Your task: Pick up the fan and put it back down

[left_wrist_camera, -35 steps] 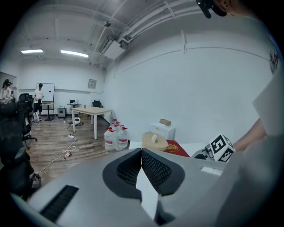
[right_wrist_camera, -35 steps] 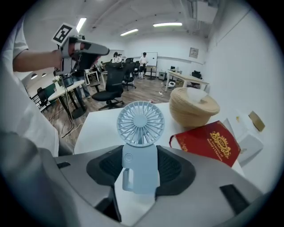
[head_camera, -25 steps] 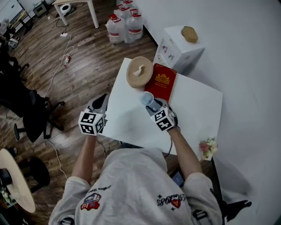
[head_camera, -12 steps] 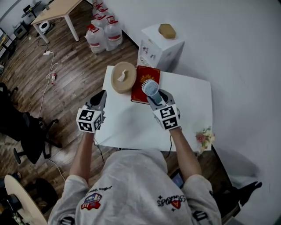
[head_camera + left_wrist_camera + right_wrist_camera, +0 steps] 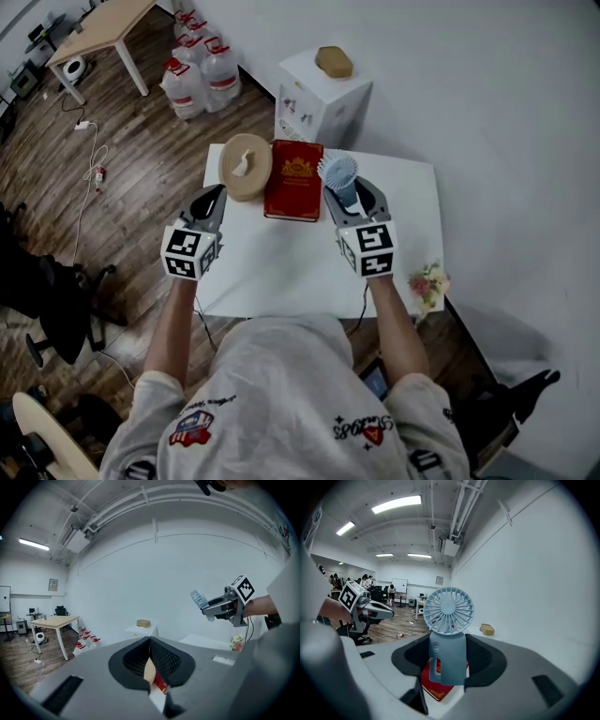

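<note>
Right gripper view is showing my right tongs squeezing the upright fan, the worktop lying below them; left tongs are sitting closed, empty.

**Change over the last second (head view).** The right gripper, clamped on the fan, has raised it off the table and carried it to the right of the red book. The left gripper has edged farther along the table's left edge.

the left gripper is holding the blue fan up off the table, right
No: the right gripper is holding the blue fan up off the table, as the right gripper view shows. The left gripper is shut and empty.
</note>
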### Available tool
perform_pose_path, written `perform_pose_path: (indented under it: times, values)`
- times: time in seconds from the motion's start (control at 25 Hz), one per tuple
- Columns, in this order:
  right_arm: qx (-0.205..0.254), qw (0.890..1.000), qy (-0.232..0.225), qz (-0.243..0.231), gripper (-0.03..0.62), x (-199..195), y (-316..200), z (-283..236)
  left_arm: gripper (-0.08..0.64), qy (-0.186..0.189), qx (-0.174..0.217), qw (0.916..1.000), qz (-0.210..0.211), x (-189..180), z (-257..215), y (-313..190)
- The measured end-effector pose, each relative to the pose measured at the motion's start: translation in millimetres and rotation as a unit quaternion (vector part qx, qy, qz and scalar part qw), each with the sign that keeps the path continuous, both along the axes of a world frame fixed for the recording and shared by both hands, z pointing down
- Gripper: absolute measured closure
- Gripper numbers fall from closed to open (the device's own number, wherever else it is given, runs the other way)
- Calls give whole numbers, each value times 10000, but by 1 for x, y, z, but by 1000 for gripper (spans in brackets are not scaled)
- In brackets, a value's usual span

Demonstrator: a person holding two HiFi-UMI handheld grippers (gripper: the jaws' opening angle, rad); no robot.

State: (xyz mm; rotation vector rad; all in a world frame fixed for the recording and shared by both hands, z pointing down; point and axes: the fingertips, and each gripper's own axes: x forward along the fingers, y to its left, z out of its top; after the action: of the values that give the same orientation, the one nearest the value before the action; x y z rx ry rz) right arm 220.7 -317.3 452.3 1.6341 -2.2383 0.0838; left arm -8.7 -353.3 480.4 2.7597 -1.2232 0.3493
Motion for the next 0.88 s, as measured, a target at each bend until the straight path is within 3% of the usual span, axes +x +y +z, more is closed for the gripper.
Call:
perform_pose_path:
  times: [0.52, 0.88]
  values:
    - [-99, 9999, -40, -40, 374, 3, -4, 10, 555, -13, -125, 9999, -40, 3, 9, -1]
    - [-469, 9976, -446, 231, 374, 18, -8, 39, 555, 12, -252, 9995, -167, -3, 16, 4]
